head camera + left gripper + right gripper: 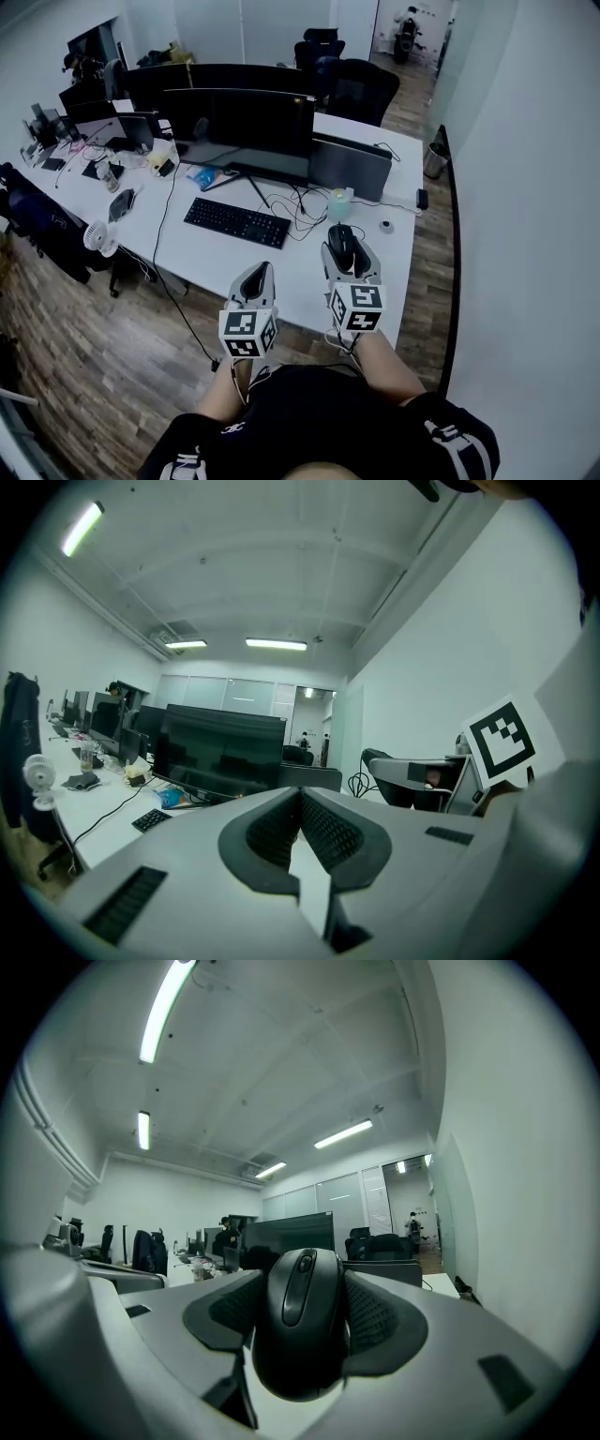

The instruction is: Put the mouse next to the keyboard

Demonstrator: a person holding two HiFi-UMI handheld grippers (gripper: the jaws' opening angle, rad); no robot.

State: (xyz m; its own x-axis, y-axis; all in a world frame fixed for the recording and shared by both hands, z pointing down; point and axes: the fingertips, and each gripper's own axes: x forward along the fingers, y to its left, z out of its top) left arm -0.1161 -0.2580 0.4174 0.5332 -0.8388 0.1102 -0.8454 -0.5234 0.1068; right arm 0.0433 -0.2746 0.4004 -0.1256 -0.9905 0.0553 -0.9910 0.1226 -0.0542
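The black mouse (300,1335) is gripped by the right gripper (346,253): in the right gripper view a ribbed pad is seen pressed against each flank of the mouse, so the jaws are held wide but clenched on it. The mouse is thus found over the near right part of the white counter (281,272), to the right of the black keyboard (236,222) and apart from it, with a tangle of cables (302,211) lying between and beyond them. Whether the mouse is lifted clear of the counter or is resting on it cannot be told from these views. The left gripper (300,799) is held near the front edge of the counter, left of the right one and nearer than the keyboard; its jaws are brought together at the tips and nothing is carried between them. A large dark monitor (244,127) is seen standing on the far side of the keyboard. The task is judged to be partly done: the grasp has been secured, but the mouse has not yet been placed. What is left is for the mouse to be carried leftward, set down on the bare counter just beside the right end of the keyboard, and released.
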